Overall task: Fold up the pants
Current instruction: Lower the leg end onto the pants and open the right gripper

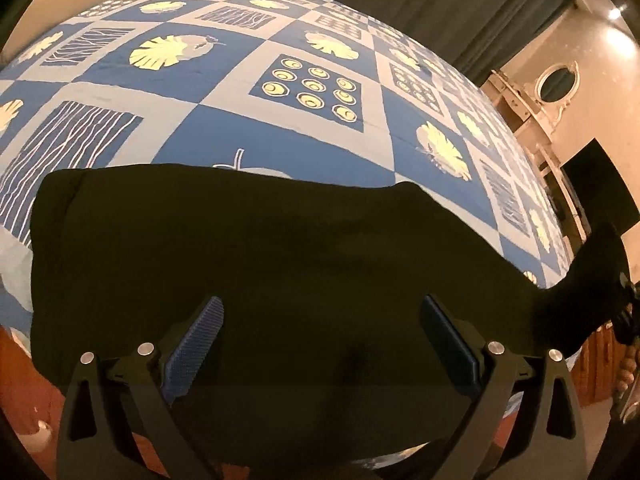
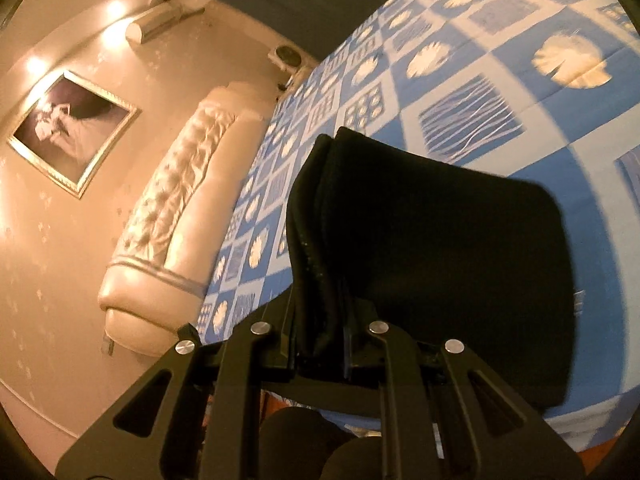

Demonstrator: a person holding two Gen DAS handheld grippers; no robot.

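Black pants (image 1: pixel 248 248) lie spread across the near edge of a bed with a blue and white patterned cover (image 1: pixel 224 92). My left gripper (image 1: pixel 320 344) hovers over their near part, open, its blue pads (image 1: pixel 196 344) wide apart with nothing pinched. At the far right of the left wrist view one end of the pants (image 1: pixel 588 292) is lifted off the bed. In the right wrist view my right gripper (image 2: pixel 320 320) is shut on the stacked edge of the black pants (image 2: pixel 440 248), which hang in the air above the bed cover (image 2: pixel 500 80).
A padded cream headboard (image 2: pixel 180 216) runs along the bed's far side, with a framed picture (image 2: pixel 76 136) on the wall. White furniture with an oval mirror (image 1: pixel 556 84), a dark screen (image 1: pixel 600 184) and dark curtains (image 1: pixel 420 4) stand beyond the bed. Reddish floor (image 1: pixel 28 384) shows below.
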